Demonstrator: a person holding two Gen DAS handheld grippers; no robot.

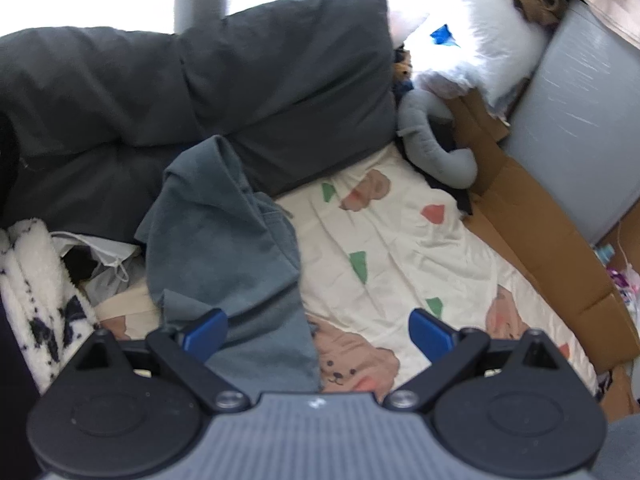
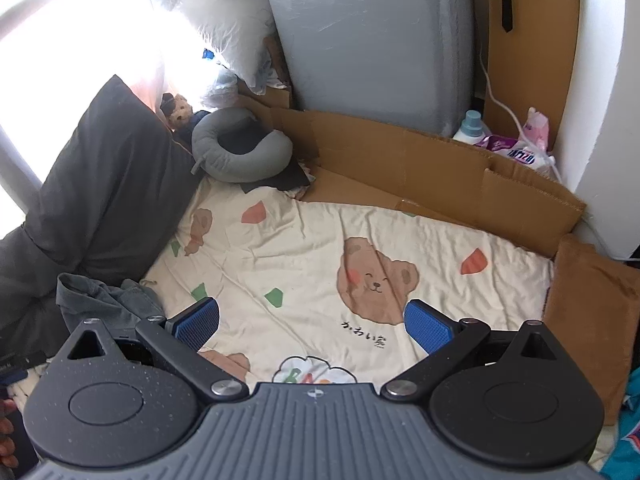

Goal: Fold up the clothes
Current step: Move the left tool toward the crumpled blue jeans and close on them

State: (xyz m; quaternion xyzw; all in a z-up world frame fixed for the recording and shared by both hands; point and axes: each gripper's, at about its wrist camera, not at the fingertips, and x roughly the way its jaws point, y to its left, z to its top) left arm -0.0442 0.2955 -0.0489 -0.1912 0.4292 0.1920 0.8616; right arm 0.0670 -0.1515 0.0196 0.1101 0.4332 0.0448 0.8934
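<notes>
A blue-grey garment (image 1: 224, 248) lies crumpled on the left side of the cream bear-print sheet (image 1: 400, 248), draped against a dark grey pillow (image 1: 200, 80). My left gripper (image 1: 318, 334) is open just above the garment's near edge, and its left pad (image 1: 204, 334) overlaps the cloth. In the right wrist view the same garment (image 2: 104, 300) shows as a bunched heap at the left. My right gripper (image 2: 314, 326) hangs open over the bare sheet (image 2: 312, 248), with nothing between its fingers.
A grey neck pillow (image 2: 240, 148), a small teddy bear (image 2: 180, 110) and a white pillow (image 2: 224, 20) sit at the head end. Cardboard (image 2: 440, 176) and a grey panel (image 2: 372, 40) border the far side. A fluffy white-and-navy cloth (image 1: 36, 292) lies at the left.
</notes>
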